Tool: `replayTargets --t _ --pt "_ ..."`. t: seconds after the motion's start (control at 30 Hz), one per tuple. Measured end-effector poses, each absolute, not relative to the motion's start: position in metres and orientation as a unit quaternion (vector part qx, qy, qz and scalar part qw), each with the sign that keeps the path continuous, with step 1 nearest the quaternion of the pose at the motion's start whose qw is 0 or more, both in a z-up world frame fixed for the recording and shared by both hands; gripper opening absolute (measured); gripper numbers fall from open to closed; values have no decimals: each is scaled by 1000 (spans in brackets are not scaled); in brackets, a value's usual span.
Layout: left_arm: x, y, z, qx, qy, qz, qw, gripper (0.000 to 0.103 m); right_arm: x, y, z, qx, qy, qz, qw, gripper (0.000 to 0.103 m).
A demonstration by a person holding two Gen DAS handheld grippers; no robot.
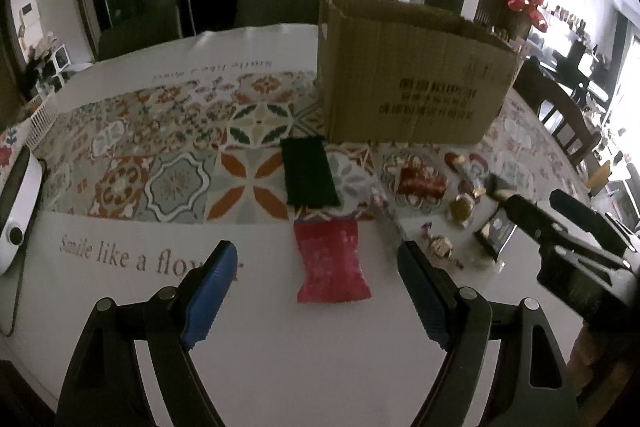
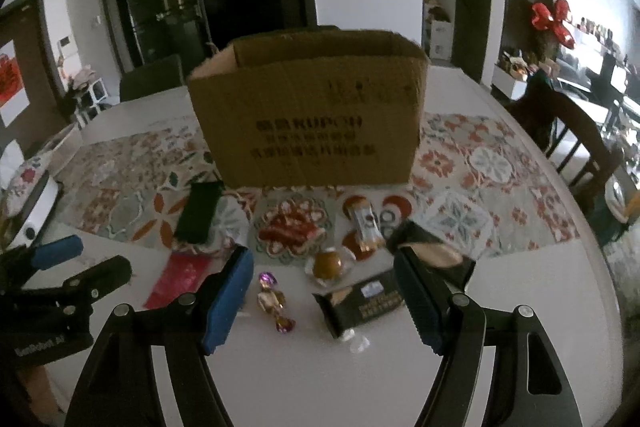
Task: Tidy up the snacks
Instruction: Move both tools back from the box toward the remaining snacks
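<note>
Clearly nothing has gone into the cardboard box point(image 2: 308, 107) as far as I can see; it stands open-topped at the centre of the right-wrist view, on the patterned runner point(image 1: 160, 163), and what shows of its inside looks bare, though most of the interior is hidden from both cameras.

All the snacks lie loose on the worktop point(image 2: 304, 367) in front of it. In the right-wrist view the dark green packet point(image 2: 199, 213) sits left of centre near the box, the red packet point(image 2: 290, 230) at the middle, a striped bar point(image 2: 365, 227) just right of it, a round wrapped sweet point(image 2: 327, 264) below those, a gold-and-purple candy point(image 2: 274, 301) lower left, a black biscuit pack point(image 2: 360, 301) at lower centre, and another dark pack point(image 2: 430, 253) beside the right finger. The pink pouch point(image 1: 331, 261) lies at the centre of the left-wrist view.

The left gripper point(image 1: 318, 287) has its jaws wide apart and holds nothing; the pink pouch lies framed between its fingers, untouched. The right gripper point(image 2: 324, 297) is likewise spread and empty, with the black biscuit pack and the candy framed in its gap.

So I'd judge the sorting barely begun: every visible item is left to pick up, and the first grasps look about to happen.
</note>
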State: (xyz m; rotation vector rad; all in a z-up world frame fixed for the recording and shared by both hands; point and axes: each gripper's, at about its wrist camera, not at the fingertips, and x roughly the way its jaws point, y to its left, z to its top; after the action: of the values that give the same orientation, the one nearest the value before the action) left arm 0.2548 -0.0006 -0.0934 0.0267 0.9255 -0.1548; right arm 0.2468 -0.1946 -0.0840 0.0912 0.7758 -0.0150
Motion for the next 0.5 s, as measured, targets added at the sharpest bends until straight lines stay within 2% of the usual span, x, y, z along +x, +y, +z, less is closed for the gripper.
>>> replayTargets --t 0.5 --pt "250 -3 -126 26 460 -59 886 82 240 -203 -115 59 384 -34 921 73"
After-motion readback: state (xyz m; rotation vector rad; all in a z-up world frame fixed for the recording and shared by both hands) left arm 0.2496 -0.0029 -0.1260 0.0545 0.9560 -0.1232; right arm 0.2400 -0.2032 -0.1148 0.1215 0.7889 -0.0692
